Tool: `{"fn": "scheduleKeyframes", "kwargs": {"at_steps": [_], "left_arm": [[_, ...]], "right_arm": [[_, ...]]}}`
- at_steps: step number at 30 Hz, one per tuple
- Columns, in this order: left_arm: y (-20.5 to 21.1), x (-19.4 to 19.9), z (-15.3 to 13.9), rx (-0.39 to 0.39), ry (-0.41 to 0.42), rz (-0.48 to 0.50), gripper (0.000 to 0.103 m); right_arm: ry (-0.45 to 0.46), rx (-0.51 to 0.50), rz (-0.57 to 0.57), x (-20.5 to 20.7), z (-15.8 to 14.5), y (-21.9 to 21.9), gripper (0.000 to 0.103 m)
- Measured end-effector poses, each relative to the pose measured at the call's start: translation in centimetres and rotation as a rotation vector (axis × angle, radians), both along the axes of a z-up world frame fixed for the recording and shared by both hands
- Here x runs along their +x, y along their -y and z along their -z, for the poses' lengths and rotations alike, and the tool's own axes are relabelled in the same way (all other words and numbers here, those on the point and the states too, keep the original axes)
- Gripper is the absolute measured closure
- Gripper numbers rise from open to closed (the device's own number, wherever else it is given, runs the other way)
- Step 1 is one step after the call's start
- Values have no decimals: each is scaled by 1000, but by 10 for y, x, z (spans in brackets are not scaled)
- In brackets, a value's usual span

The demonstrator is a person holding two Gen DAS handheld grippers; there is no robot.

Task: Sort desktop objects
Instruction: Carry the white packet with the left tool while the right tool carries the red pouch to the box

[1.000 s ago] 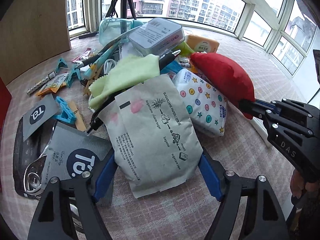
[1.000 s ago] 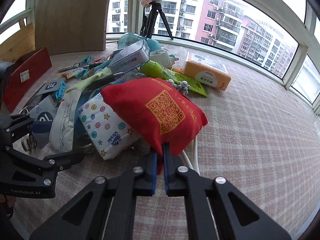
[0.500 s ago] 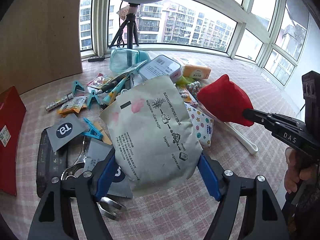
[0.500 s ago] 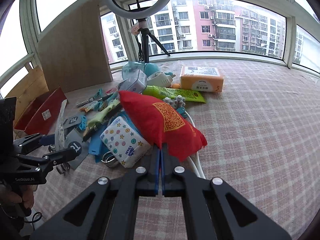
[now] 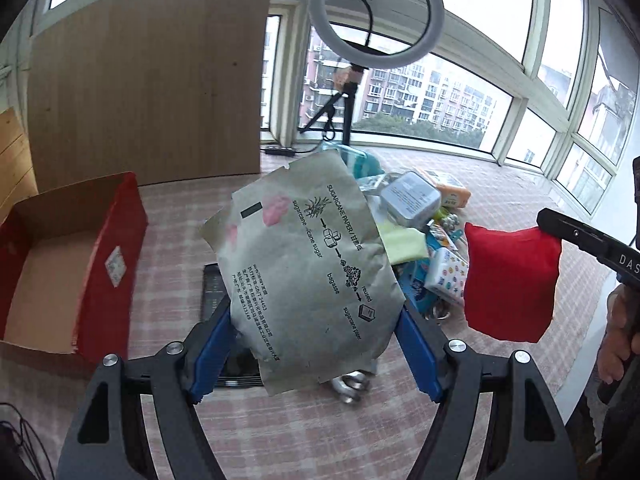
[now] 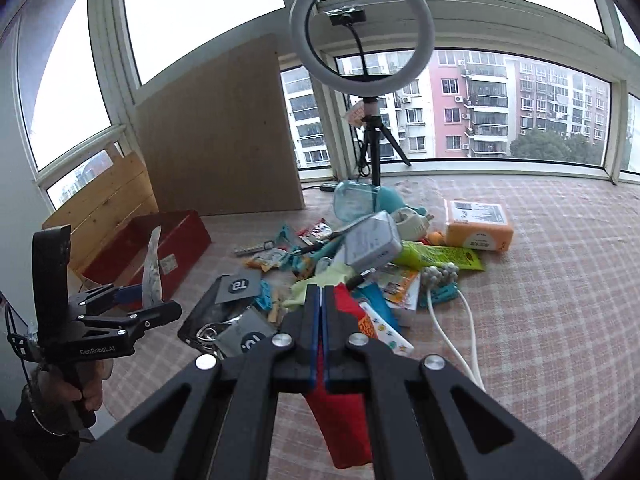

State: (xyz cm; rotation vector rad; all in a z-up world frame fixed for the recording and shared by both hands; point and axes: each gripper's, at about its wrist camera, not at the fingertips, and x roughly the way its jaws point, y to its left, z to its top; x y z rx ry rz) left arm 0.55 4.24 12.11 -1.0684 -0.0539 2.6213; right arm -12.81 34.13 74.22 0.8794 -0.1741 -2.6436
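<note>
The left gripper (image 5: 316, 344) has its blue-padded jaws set wide on either side of a grey sugarcane-paper pouch (image 5: 308, 264), gripping its lower edges and holding it clear above the checked surface (image 5: 500, 184); the pouch stands on end, long axis running up and slightly left, its torn top corner uppermost and its printed face toward the camera; it hides much of the clutter behind it, including most of a black packet (image 5: 212, 292) lying below; seen edge-on from the right wrist view, the same pouch (image 6: 152, 268) is only a thin sliver; the right gripper (image 6: 321, 312) has its jaws pressed almost together on a red cloth bag (image 6: 344, 420), which hangs down from the pinched corner, its lower end cut off by the gripper body in that view; in the left wrist view the bag (image 5: 508, 284) hangs in the air just right of the pile, long axis roughly vertical; an open red cardboard box (image 5: 72, 264) sits at the left, partly out of frame; the pile (image 6: 360, 264) of small items lies mid-surface, with an orange pack (image 6: 478, 226) at its right edge and a white cable (image 6: 452, 328) trailing toward the camera; many packets there are too small to read; a ring light (image 6: 362, 32) on a tripod stands behind the pile by the window.
</note>
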Motion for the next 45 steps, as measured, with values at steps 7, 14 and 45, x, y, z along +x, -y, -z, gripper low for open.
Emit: {"fn": "scheduleKeyframes", "kwargs": {"at_steps": [7,14,45], "left_arm": [[82,9,-16,-33,-46,-148,29],[171,1,-11,-52,-48,-325,29],[229,-14,15,-114,33,-426,29]], "right_arm": [[-35,-18,-132,-17,-27,82,103],[-75,-11,-262,-45,-53,187,103],[448,104,-316,-92,123,222,61]]}}
